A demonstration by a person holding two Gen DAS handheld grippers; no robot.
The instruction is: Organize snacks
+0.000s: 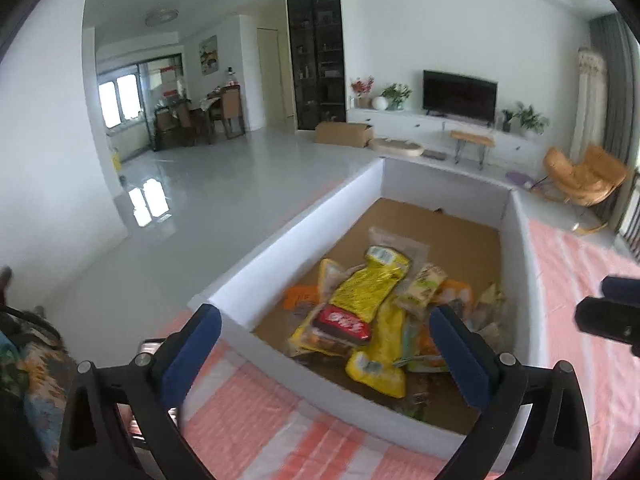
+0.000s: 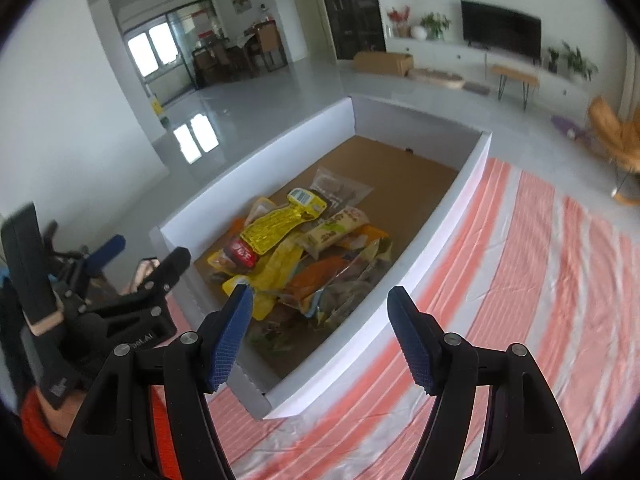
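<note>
On the striped cloth (image 2: 520, 280) sits the white-walled box (image 1: 256, 264), snack packets (image 1: 360, 308) heaped at its near end. Left gripper (image 1: 324, 344) and right gripper (image 2: 320, 334) both gape empty above it. Advise lowering squarely onto one top packet, avoiding neighbours.

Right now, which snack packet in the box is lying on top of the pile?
The long yellow foil packet with the pale barcode label at its far end. It lies across the heap in the white box; the orange, green and clear packets sit beneath it.
</note>
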